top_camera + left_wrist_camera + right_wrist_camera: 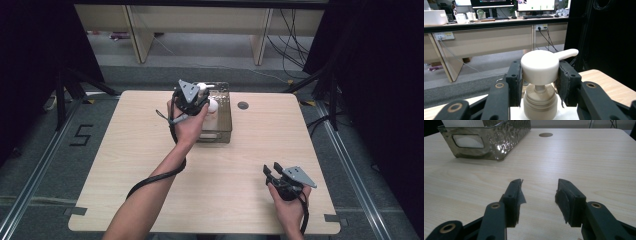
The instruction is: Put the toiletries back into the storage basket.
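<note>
While the left tool [539, 75] reaches out over the clear bin [222, 131] at the far middle of the bench [150, 150], its two black pads are clamped on either side of a white pump head [539, 65], nozzle pointing off to the right. That pump sits on a beige collar [540, 102] atop a white bottle, which stands upright inside the bin. Down at the near right corner, the right tool [539, 200] hovers low over bare wood, jaws apart and gripping nothing. From its camera, the bin's dimpled wall [499, 142] lies ahead to the left, well apart from it.
</note>
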Demonstrator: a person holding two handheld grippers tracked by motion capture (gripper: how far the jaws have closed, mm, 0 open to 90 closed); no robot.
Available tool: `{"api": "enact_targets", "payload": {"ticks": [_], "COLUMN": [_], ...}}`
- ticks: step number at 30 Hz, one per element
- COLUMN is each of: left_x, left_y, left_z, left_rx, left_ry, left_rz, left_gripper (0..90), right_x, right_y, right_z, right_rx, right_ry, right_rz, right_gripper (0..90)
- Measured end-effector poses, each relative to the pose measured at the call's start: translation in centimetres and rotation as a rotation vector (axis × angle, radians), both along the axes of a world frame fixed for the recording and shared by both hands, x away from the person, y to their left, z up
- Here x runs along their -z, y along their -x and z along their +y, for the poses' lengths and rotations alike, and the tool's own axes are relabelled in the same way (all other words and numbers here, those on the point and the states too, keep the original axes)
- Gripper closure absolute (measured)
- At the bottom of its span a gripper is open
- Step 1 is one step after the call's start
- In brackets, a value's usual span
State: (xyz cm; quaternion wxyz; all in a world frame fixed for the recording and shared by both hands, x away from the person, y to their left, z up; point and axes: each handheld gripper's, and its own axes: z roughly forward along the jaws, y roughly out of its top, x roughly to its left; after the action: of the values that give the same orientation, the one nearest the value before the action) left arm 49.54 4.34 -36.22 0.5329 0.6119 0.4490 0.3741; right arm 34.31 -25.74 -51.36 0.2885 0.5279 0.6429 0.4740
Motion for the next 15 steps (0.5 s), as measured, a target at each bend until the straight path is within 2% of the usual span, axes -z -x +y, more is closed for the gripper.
{"api": "enact_targets", "payload": {"ticks": [11, 12, 15], "left_x": [0.19, 0.20, 0.26], "left_y": [-0.04, -0.03, 0.00], "left_z": [-0.01, -0.04, -0.09], "left_rx": [0.002, 0.004, 0.005], "left_ry": [0.000, -0.001, 0.000], "left_rz": [0.000, -0.001, -0.002], "left_gripper": [59.1, 59.1, 58.9], "right_x": [-0.09, -0.16, -0.08], "right_y": [0.11, 0.14, 0.06], "right_z": [-0.02, -0.13, -0.12], "right_rx": [0.005, 0.004, -0.006], "right_ry": [0.009, 0.027, 0.017], "right_rz": [0.015, 0.020, 0.008], "right_gripper": [55.3, 55.2, 55.0]}}
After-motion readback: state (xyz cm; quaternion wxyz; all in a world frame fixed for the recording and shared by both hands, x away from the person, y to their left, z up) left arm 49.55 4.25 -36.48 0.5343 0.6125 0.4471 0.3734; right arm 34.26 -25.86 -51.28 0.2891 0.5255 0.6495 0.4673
